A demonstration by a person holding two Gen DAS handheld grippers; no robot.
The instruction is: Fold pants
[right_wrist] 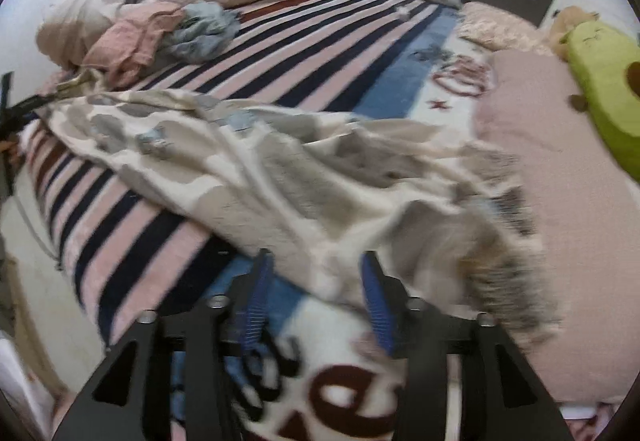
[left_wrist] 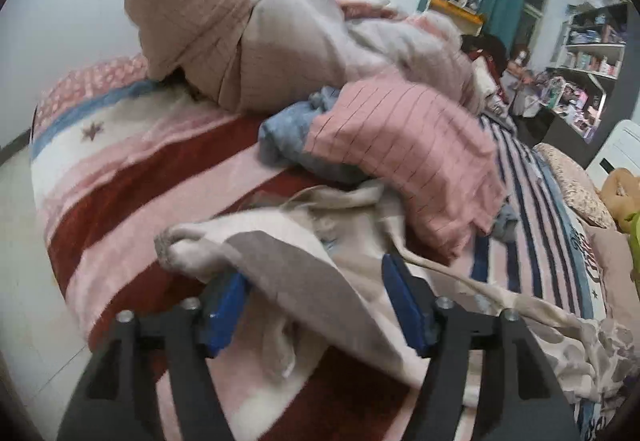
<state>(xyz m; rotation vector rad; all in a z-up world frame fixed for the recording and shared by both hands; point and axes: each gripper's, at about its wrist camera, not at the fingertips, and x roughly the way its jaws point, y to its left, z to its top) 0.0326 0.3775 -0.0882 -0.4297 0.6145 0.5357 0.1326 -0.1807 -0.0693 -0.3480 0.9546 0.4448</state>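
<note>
The pants (left_wrist: 288,265), cream with grey and brown patches, lie rumpled on the striped bed blanket (left_wrist: 132,177). In the left wrist view one end of them drapes between and over the blue pads of my left gripper (left_wrist: 312,269). Its jaws stand wide apart and do not press on the cloth. In the right wrist view the pants (right_wrist: 280,161) stretch slantwise across the blanket (right_wrist: 320,53). Their near end, blurred, hangs between the blue pads of my right gripper (right_wrist: 316,259), which also stand apart with no squeeze on the fabric.
A beige duvet heap (left_wrist: 224,33), a pink striped cloth (left_wrist: 404,145) and a blue garment (left_wrist: 288,137) sit behind the pants. A pink pillow (right_wrist: 560,201) and a green plush toy (right_wrist: 604,81) lie at the right. The bed edge and floor (left_wrist: 16,241) are at the left.
</note>
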